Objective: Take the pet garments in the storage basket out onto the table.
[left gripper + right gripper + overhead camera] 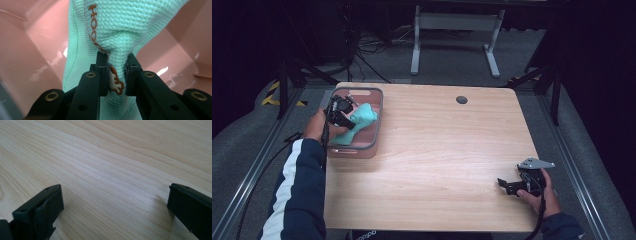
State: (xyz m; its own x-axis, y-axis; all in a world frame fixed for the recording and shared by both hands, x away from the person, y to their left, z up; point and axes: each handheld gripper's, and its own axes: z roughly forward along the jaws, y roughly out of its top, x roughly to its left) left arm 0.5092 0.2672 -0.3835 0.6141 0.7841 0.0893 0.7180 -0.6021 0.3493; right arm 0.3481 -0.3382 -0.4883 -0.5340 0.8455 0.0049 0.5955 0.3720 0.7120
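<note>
A mint-green knitted cloth [362,119] with orange stitched lettering hangs partly out of a pink plastic bin [373,145] at the table's left. My left gripper [343,117] is over the bin, shut on a pinched fold of the cloth [117,47]; the fabric bunches between the black jaws of my left gripper [117,72]. At the table's near right corner a hand holds my right gripper [507,186] low over the wood. In the right gripper view its jaws stand wide apart around my right gripper's midpoint [115,197], with bare wood between them.
The wooden table [447,150] has a round cable hole [461,99] at the back. The pink bin's walls [30,50] surround the cloth closely. Behind the table stand a white frame [457,30] and dark floor with cables.
</note>
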